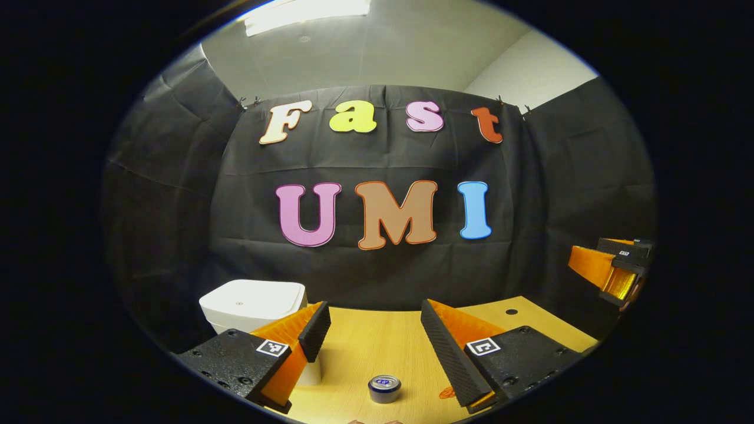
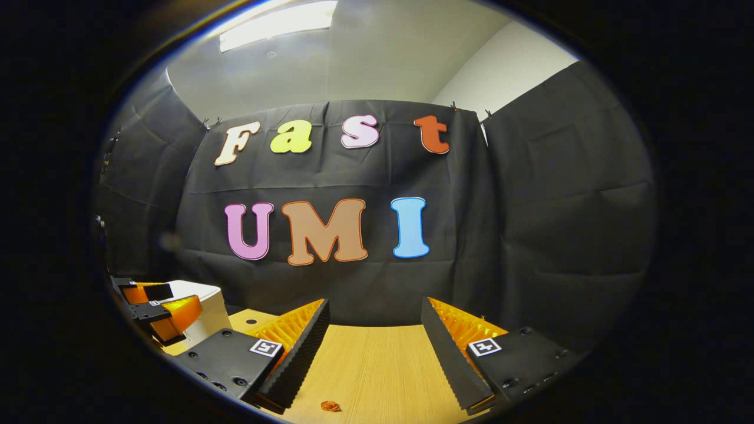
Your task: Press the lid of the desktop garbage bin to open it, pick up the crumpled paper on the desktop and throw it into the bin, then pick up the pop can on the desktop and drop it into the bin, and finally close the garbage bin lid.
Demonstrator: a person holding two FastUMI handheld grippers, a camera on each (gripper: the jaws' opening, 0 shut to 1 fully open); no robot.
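Can (image 1: 384,388) low in the left gripper view, bin (image 1: 253,303) shut at lower left. Jaws of both grippers wide apart, holding nothing.

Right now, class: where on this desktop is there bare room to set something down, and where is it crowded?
Bare wood runs ahead of the right gripper, between its fingers and the cloth wall, past a small orange scrap. It is crowded by the left gripper: white garbage bin, lid closed, and pop can.
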